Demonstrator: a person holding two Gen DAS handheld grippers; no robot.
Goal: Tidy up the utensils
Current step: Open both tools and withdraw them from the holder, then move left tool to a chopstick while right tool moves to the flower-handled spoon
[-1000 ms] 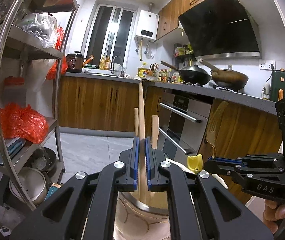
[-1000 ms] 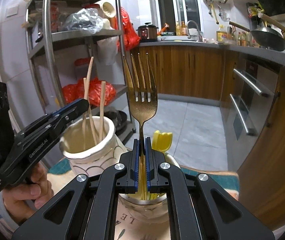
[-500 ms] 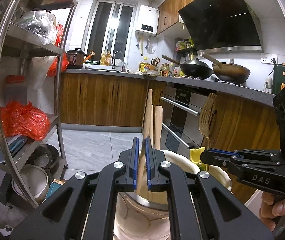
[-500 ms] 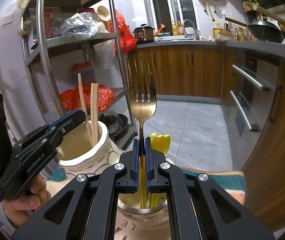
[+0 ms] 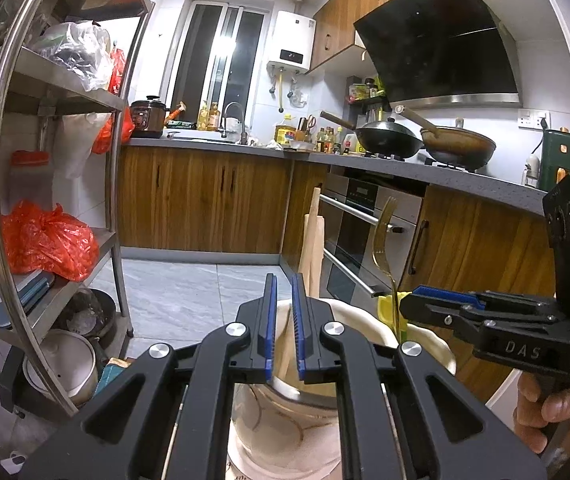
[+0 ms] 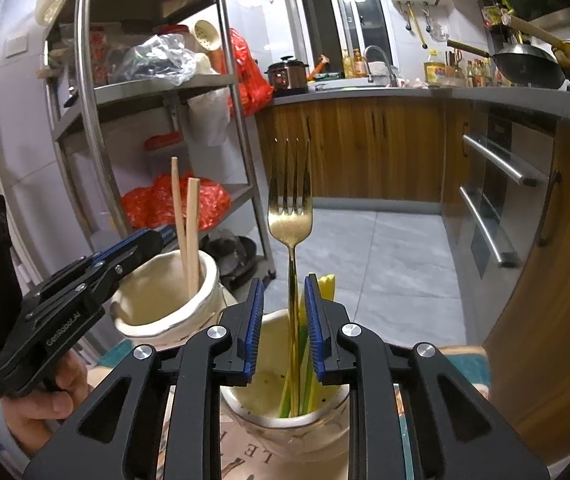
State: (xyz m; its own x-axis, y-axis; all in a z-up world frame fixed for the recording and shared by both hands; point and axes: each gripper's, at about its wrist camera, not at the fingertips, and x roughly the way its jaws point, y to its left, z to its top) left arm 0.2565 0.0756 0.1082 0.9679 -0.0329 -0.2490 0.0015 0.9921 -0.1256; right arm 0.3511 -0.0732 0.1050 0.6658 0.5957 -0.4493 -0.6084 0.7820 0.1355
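Note:
Two cream ceramic jars stand side by side. My left gripper (image 5: 282,312) is open and empty over the left jar (image 6: 165,308), where wooden chopsticks (image 6: 187,236) stand upright; they also show in the left wrist view (image 5: 313,248). My right gripper (image 6: 283,304) is open around a gold fork (image 6: 289,216), which stands tines up in the right jar (image 6: 285,420) beside a yellow-green utensil (image 6: 325,284). The jaws do not touch the fork. The fork also shows in the left wrist view (image 5: 385,240), beside the right gripper (image 5: 409,306).
A steel shelf rack (image 6: 89,120) with red bags stands to the left. Wooden cabinets and an oven (image 6: 497,200) run along the right. A teal-edged mat (image 6: 465,364) lies under the jars. Grey tiled floor (image 6: 385,260) lies beyond.
Both grippers have opened. The left one let go of the chopsticks, which have dropped lower into the left jar. The right one let go of the fork, which has sunk into the right jar.

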